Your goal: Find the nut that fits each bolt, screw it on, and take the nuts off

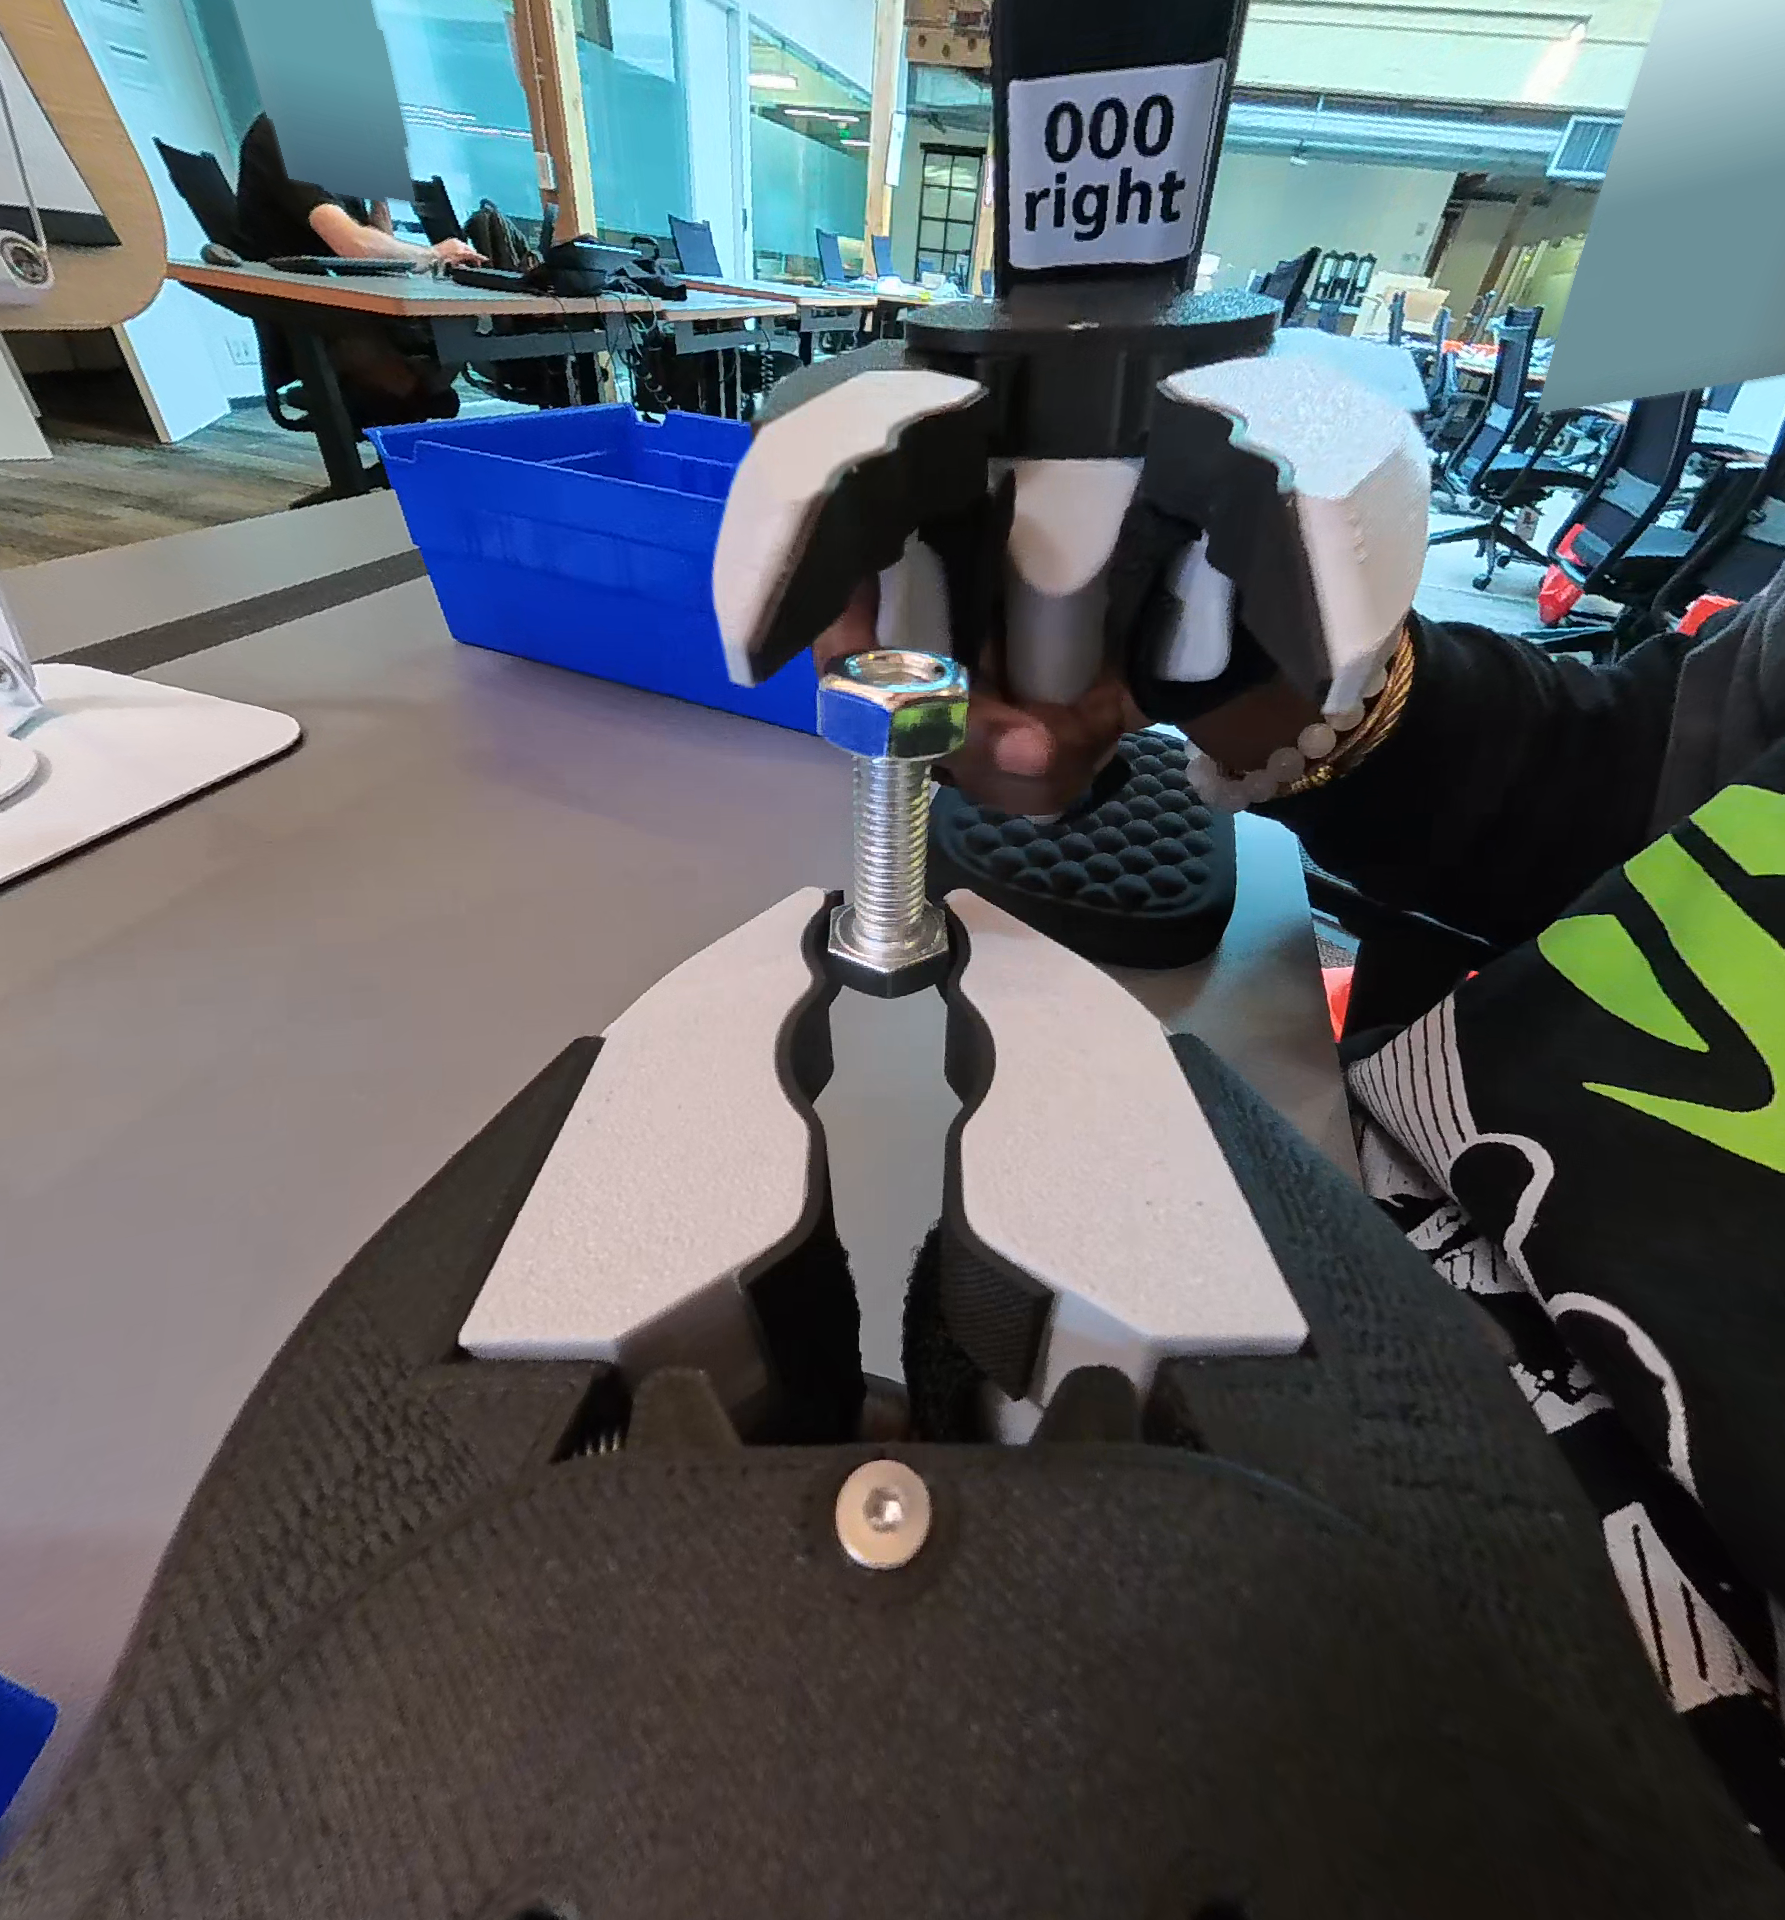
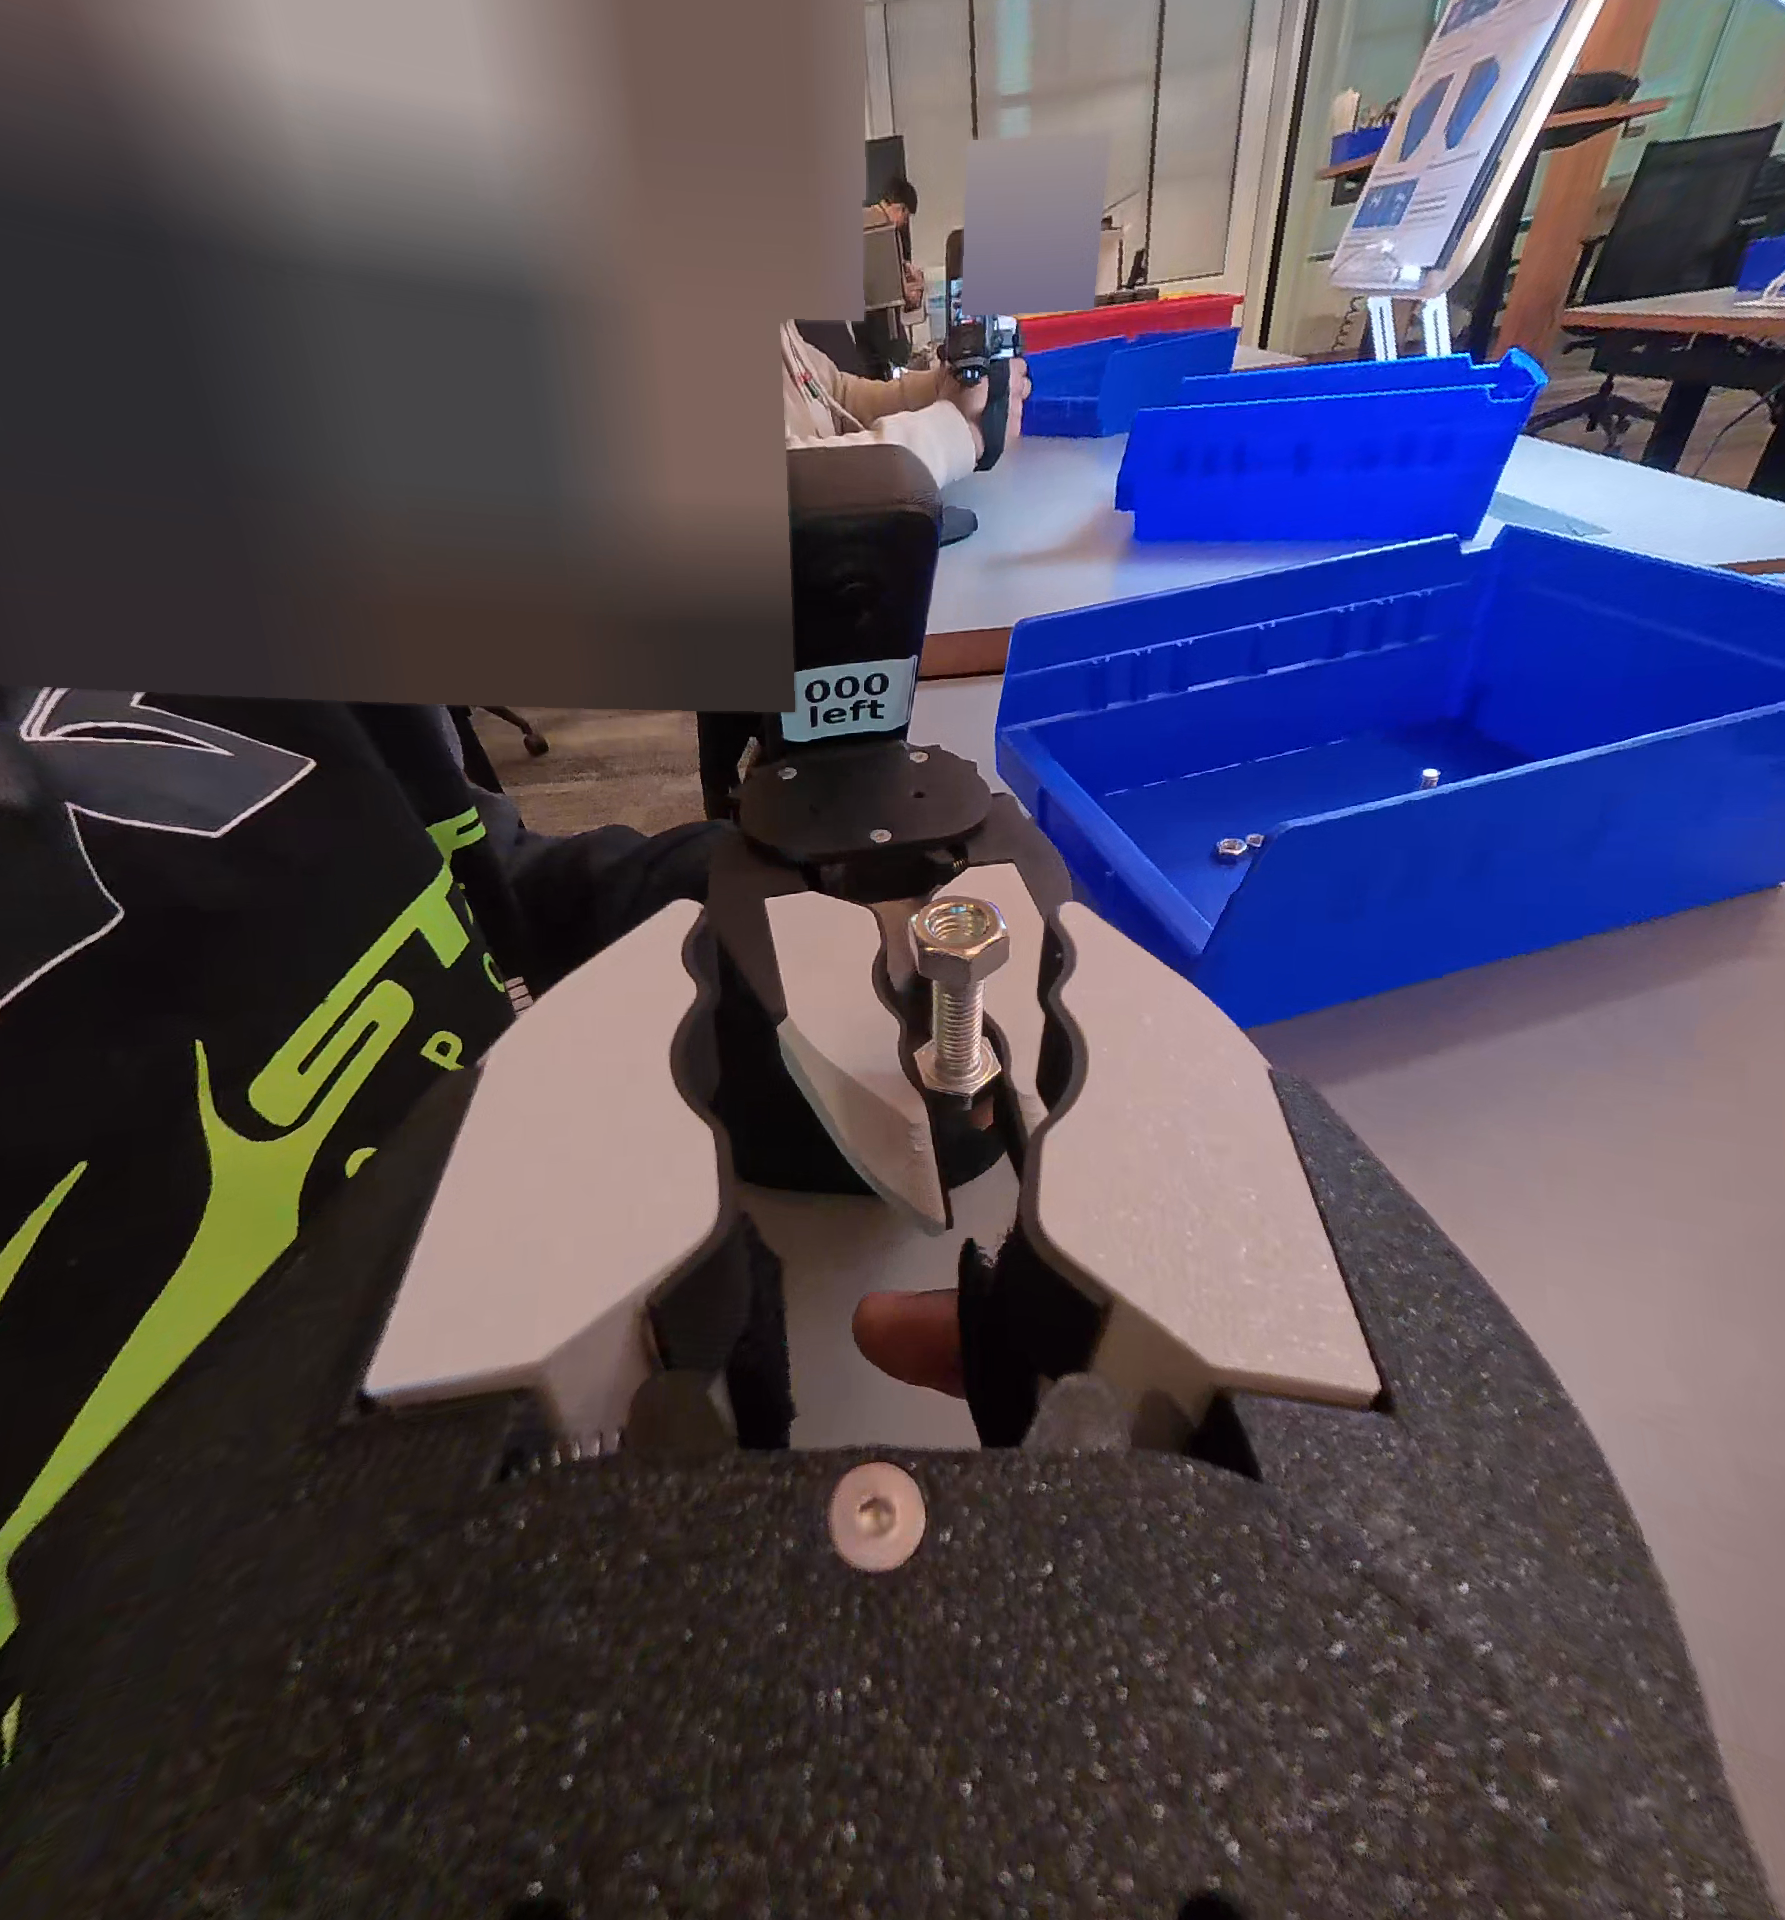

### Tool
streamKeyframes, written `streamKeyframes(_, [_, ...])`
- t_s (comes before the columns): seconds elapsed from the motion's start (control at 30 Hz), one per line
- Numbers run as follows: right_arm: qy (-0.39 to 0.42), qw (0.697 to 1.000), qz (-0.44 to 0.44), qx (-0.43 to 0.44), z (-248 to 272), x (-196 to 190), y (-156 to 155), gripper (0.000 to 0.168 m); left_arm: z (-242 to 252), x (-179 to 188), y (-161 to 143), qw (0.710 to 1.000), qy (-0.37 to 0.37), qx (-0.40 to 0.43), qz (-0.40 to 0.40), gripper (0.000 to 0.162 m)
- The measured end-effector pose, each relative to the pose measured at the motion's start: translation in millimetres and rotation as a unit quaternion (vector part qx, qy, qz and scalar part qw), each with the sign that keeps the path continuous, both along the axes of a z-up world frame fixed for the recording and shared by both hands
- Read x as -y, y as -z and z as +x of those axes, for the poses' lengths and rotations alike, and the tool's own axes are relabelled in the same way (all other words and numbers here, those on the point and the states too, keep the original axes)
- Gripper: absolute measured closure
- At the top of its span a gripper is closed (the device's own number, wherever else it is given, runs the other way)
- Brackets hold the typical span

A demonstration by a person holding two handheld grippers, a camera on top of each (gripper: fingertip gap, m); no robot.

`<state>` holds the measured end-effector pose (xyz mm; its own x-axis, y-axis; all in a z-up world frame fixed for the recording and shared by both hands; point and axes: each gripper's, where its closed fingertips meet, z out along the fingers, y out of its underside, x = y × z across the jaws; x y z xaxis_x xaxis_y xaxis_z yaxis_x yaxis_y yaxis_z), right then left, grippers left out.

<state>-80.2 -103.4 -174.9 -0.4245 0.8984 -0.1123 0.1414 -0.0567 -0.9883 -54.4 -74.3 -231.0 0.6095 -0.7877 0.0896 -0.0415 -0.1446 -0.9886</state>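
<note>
We hold the bolt (image 1: pixel 886 831) upright over the grey table (image 1: pixel 348 935), its hex head clamped between the tips of our left claw (image 1: pixel 886 951), threaded shank pointing up. A silver nut (image 1: pixel 893 707) sits at the very top of the shank, with bare thread showing all the way from it to the bolt's head.

Our right claw (image 1: pixel 1033 665) hangs just behind and above the nut with its jaws spread wide and nothing between them; its near finger tip comes close to the nut, but we cannot tell whether they touch. In the right wrist view our right claw (image 2: pixel 872 935) frames the bolt (image 2: pixel 957 1023) and nut (image 2: pixel 961 928) between its parted fingers without closing on them, and the left claw (image 2: pixel 955 1091) shows beyond, gripping the bolt's head from below.

A blue bin (image 2: pixel 1490 831) stands on the table to the right of the bolt, well apart from it, open side toward us. On its floor lie a few small silver nuts (image 2: pixel 1231 847), two near the front lip and one farther back. A second blue bin (image 2: pixel 1324 457) rests on the table behind it. A black textured pad (image 1: pixel 1096 862) lies on the table under our right hand.
</note>
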Motion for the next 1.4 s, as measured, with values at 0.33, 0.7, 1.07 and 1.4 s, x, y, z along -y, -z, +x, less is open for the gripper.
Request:
streamKeyframes(0.33, [-0.005, 1.0, 0.0, 0.006, 3.2, 1.2, 3.4, 0.114, -0.3, -0.4, 0.4, 1.0, -0.001, 0.001, -0.003, 0.145])
streamKeyframes(0.7, [0.007, 1.0, -0.001, -0.003, 7.8, -3.1, 1.4, 0.114, -0.1, -0.5, 0.5, 1.0, -0.002, 0.0, -0.002, 0.145])
streamKeyframes(1.07, [0.003, 1.0, 0.005, -0.006, 8.5, 0.4, 1.9, 0.115, -0.1, -1.1, 1.3, 1.0, -0.004, -0.002, -0.005, 0.145])
streamKeyframes(1.4, [0.014, 1.0, 0.009, -0.016, 6.5, -2.1, 0.9, 0.109, 0.8, -0.8, 1.9, 1.0, -0.002, -0.006, -0.004, 0.145])
